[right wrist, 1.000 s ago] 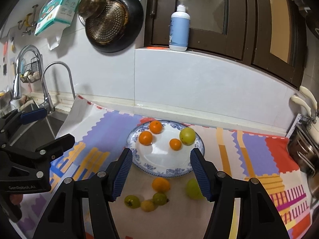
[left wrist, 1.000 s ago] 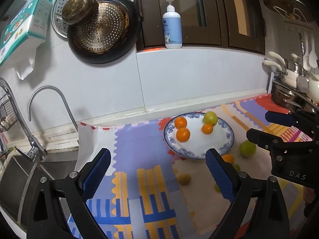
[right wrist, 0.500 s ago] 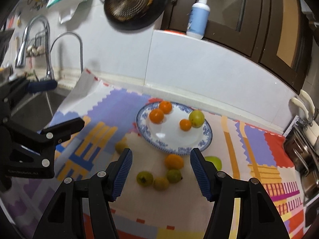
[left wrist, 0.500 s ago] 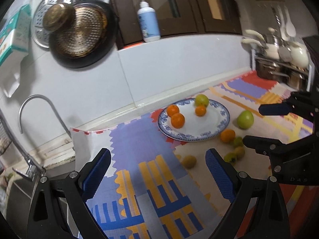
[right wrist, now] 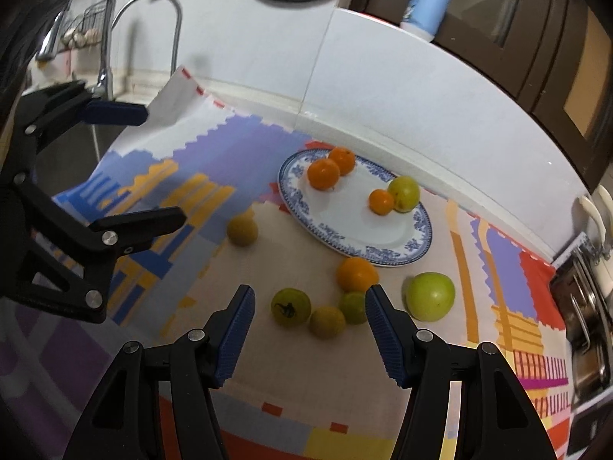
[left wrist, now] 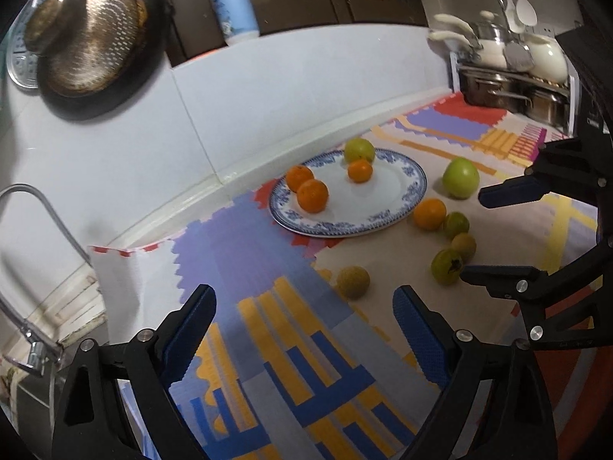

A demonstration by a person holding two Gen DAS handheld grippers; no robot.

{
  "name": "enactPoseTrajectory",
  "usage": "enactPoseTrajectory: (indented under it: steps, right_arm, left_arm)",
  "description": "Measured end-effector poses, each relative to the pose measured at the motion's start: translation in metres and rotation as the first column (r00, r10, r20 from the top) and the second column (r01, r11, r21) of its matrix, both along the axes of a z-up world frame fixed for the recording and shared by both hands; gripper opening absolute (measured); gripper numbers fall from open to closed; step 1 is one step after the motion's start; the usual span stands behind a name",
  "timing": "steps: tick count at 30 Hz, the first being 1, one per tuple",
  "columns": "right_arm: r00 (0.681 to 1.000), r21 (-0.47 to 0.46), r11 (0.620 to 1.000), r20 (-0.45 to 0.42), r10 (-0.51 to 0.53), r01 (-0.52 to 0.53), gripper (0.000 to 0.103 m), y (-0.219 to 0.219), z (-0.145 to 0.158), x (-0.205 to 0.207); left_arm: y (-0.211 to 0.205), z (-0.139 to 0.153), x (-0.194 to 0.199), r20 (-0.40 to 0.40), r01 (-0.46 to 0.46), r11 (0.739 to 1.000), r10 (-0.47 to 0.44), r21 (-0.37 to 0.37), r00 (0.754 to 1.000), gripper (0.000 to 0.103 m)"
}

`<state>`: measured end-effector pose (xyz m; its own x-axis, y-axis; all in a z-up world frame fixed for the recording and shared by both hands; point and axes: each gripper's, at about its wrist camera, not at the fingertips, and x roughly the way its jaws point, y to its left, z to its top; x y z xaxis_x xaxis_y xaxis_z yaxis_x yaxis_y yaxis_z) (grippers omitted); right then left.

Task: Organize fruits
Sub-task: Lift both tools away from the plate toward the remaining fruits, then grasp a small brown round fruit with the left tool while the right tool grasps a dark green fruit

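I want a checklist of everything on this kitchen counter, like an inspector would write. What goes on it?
Surface: colourful patterned mat covering the counter, one corner curled up near the sink.
Job's things: blue-and-white round plate holding three oranges and one green-yellow fruit; six fruits loose on the mat, including a big green apple and one orange.
Clutter: nothing seen on the mat.
Grippers: left gripper open and empty; right gripper open and empty, above the loose fruits.
Cables: nothing seen.
Surroundings: curved metal tap, dark round pan on the wall, white-and-blue pump bottle, steel pots.
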<state>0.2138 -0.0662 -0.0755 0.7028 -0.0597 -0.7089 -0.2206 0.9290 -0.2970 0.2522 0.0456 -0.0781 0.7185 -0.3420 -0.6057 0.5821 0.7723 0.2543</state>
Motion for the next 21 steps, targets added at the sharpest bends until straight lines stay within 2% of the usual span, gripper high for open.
enactPoseTrajectory:
  steps: [9,11,21]
  right_arm:
    - [0.997,-0.048,0.997,-0.044,0.061,-0.063,0.049,0.001,-0.019,0.013]
    - [0.996,-0.043,0.996,-0.057,0.072,-0.074,0.044,-0.001,-0.022,0.017]
    - [0.989,-0.003,0.994,-0.1,0.106,-0.106,0.036,-0.005,-0.031,0.029]
  left_arm:
    - [-0.013,-0.026,0.021,-0.094,0.068,0.998,-0.067,0.002,0.993,0.075]
    - [-0.015,-0.029,0.025,-0.119,0.078,0.997,-0.078,-0.01,0.99,0.072]
    - [-0.029,-0.042,0.043,-0.208,0.09,0.995,-0.098,-0.047,0.973,0.049]
